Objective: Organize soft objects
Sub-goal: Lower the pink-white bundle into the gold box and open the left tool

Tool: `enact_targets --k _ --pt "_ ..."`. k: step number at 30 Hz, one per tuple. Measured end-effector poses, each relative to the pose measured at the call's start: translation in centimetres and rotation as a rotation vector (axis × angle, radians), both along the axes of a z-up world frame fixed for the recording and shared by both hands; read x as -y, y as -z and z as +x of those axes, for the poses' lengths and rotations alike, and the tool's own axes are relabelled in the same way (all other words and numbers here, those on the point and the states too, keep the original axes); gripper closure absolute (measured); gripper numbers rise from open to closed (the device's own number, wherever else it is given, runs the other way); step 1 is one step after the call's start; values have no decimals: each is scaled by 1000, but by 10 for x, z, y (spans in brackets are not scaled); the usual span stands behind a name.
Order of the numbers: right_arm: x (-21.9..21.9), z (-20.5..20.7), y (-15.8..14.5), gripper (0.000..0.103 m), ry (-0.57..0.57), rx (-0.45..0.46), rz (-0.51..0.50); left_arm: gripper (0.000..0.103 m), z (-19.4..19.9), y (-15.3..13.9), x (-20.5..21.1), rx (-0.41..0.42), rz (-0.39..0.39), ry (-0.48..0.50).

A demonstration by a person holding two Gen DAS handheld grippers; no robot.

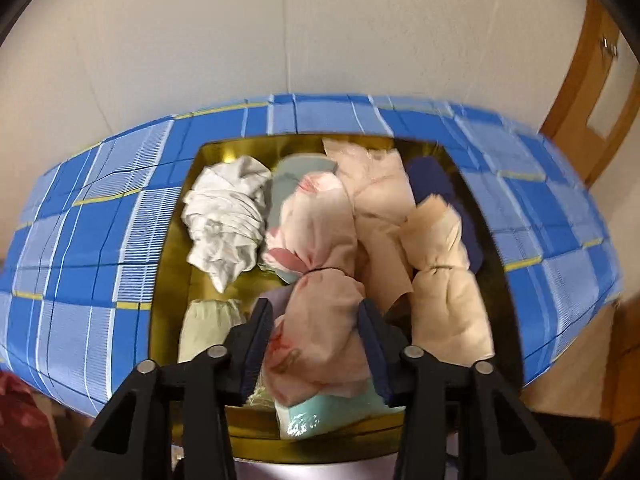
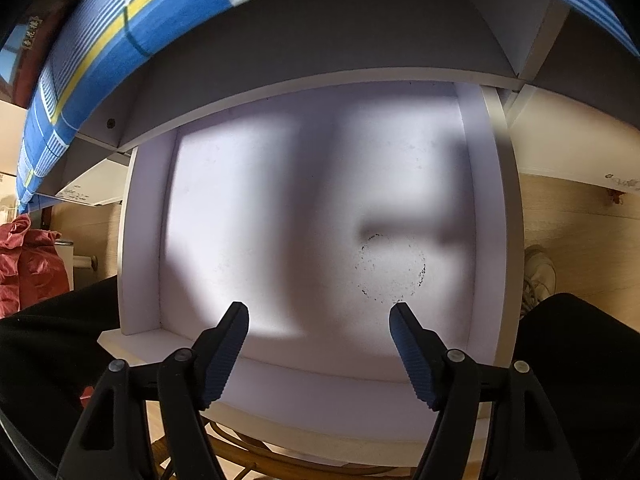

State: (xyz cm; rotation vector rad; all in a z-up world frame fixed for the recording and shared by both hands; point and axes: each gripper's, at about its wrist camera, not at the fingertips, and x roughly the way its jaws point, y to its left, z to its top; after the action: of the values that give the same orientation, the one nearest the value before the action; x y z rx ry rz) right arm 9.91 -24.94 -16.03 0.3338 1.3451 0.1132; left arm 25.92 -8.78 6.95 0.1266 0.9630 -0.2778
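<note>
- My left gripper (image 1: pixel 316 344) has its jaws closed against both sides of a pink floral bundle (image 1: pixel 320 320), which is tied at the waist with a dark band and lies in the near middle of a gold tray (image 1: pixel 176 264).
- Just right of it in the tray lies a peach bundle (image 1: pixel 444 280), also tied; a loose peach cloth (image 1: pixel 376 192) lies behind, and a navy cloth (image 1: pixel 432 176) is in the far right corner.
- A white crumpled cloth (image 1: pixel 224 216) fills the tray's far left; a pale green piece (image 1: pixel 208 328) sits at its near left.
- The tray rests on a blue checked tablecloth (image 1: pixel 88 240).
- My right gripper (image 2: pixel 320 320) is wide open with nothing between its jaws, over a white drawer (image 2: pixel 280 220) pulled out under the table edge.
</note>
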Motion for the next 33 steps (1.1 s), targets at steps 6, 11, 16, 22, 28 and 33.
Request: enact_targets --k 6,11,16,22,28,33 --pt "0 1 -2 29 -1 6 12 66 14 28 26 -38 118 23" --pt "-2 0 -6 29 -8 15 28 64 18 28 17 -54 43 -14" --pt "5 -10 -37 29 19 130 29 58 -14 12 3 31 -37 -1" --pt "24 -44 -131 35 43 495 6 58 -38 0 -17 125 -15 -18" --pt "13 21 -216 57 -78 591 -46 58 -16 8 -46 99 14 -124" --pt "-3 100 -239 68 -110 532 -81 58 -2 26 -85 9 -61 -209"
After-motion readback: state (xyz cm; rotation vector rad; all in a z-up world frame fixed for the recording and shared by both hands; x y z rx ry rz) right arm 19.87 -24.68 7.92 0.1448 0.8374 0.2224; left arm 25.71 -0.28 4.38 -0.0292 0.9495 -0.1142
